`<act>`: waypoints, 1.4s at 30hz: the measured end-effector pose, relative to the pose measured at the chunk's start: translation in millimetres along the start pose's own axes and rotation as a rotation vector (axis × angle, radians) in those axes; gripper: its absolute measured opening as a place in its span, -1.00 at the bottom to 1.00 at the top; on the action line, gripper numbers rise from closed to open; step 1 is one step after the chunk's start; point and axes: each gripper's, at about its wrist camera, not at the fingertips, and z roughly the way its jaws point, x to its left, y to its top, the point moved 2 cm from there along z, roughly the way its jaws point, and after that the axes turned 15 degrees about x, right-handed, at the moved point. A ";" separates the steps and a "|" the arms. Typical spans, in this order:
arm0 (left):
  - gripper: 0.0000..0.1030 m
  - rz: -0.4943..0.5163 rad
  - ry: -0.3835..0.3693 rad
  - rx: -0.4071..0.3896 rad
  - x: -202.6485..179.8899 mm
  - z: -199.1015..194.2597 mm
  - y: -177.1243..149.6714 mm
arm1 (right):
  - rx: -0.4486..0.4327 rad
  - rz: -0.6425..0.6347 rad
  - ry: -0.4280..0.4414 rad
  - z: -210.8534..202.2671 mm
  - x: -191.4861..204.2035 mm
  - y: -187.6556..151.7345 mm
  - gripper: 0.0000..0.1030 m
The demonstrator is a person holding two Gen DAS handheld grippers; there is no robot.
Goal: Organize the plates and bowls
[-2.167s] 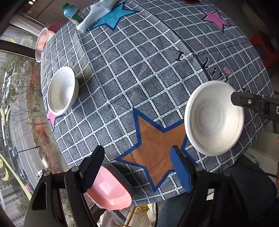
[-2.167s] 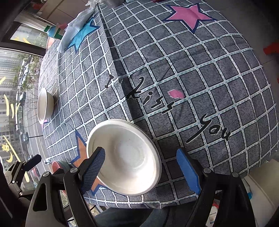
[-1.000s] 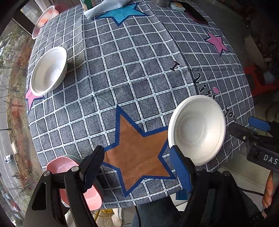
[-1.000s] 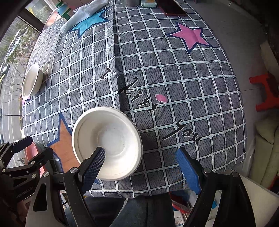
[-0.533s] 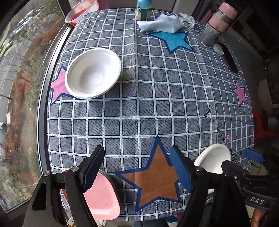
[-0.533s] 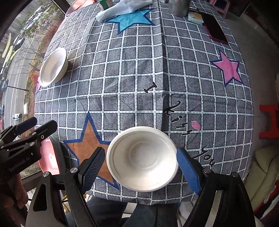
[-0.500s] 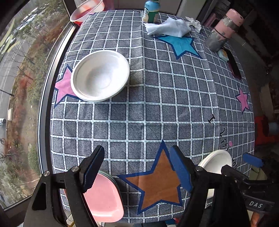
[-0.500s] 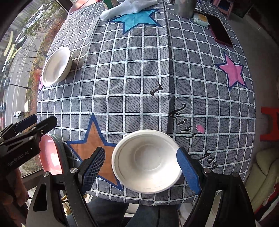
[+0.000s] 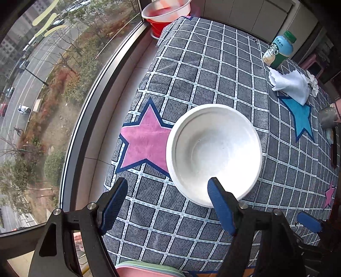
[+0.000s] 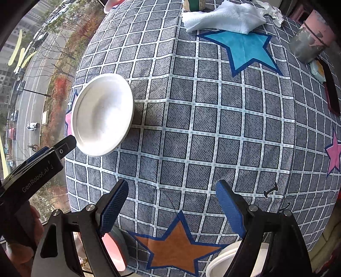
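A white bowl (image 9: 214, 152) stands upright on the checked tablecloth beside a pink star. My left gripper (image 9: 168, 201) is open just in front of it, its right finger (image 9: 221, 204) overlapping the near rim. The same bowl shows in the right wrist view (image 10: 102, 114) at the left. My right gripper (image 10: 170, 204) is open and empty above the cloth near the orange star. A second white bowl (image 10: 226, 261) sits at the near edge, partly hidden by the right finger. A stack of pink plates (image 10: 114, 249) lies at the near left corner and shows in the left wrist view (image 9: 147, 269).
A red basin (image 9: 166, 15) stands on the window sill beyond the far corner. A green-capped bottle (image 9: 278, 52) and a white cloth (image 9: 292, 85) lie at the far side. A pink and grey cup (image 10: 311, 36) and a dark flat object (image 10: 331, 89) are at the right.
Both grippers have moved forward and left across the table. The far white bowl is now close in front of my left gripper. The near white bowl has dropped to the right view's bottom edge.
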 end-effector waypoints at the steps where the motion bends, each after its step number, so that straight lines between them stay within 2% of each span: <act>1: 0.56 -0.003 0.001 -0.003 0.8 3.0 6.5 | 0.003 0.005 0.004 2.5 2.7 8.6 0.65; 6: 0.56 -0.008 -0.028 -0.004 4.3 17.2 32.9 | 0.000 0.009 0.053 12.2 15.8 38.1 0.65; 9: 0.56 -0.019 -0.041 0.011 6.4 26.9 43.8 | 0.005 -0.016 0.030 19.2 26.1 52.1 0.65; 14: 0.55 -0.002 -0.022 0.043 3.9 42.5 54.8 | 0.016 -0.008 0.027 33.2 31.4 67.8 0.65; 15: 0.43 0.000 -0.029 0.051 3.5 45.1 56.2 | 0.020 -0.006 0.024 35.9 31.8 69.8 0.62; 16: 0.14 0.005 -0.040 0.059 3.2 48.1 56.1 | 0.020 -0.006 0.020 38.5 33.4 72.3 0.54; 17: 0.05 0.011 -0.054 0.079 2.7 52.1 56.9 | 0.023 -0.009 0.021 40.7 34.5 74.1 0.30; 18: -0.09 0.009 -0.068 0.099 2.4 56.1 56.4 | 0.034 -0.010 0.026 43.7 35.8 75.7 0.15; 19: -0.23 0.007 -0.078 0.107 1.9 58.0 56.1 | 0.041 -0.010 0.051 45.9 37.7 77.1 0.10; 21: -0.34 0.021 -0.078 0.105 -2.1 57.6 52.5 | 0.038 -0.009 0.110 47.2 41.5 78.5 -0.30; 22: -0.34 0.036 -0.063 0.099 -6.4 56.6 50.0 | 0.044 -0.011 0.127 48.3 42.0 78.9 -0.38; 25: -0.40 0.076 -0.061 0.116 -26.8 57.1 40.2 | 0.061 -0.024 0.119 52.3 44.1 78.7 -0.63; 29: -0.40 0.129 -0.044 0.136 -51.4 61.1 15.2 | 0.089 -0.026 0.096 58.9 32.7 64.0 -0.64; 36: -0.35 0.208 -0.054 0.168 -95.1 68.1 -49.0 | 0.159 0.009 0.081 69.7 -10.5 11.2 -0.64; 42: -0.31 0.250 -0.036 0.188 -114.1 70.6 -96.6 | 0.194 0.030 0.070 77.4 -30.0 -26.9 -0.64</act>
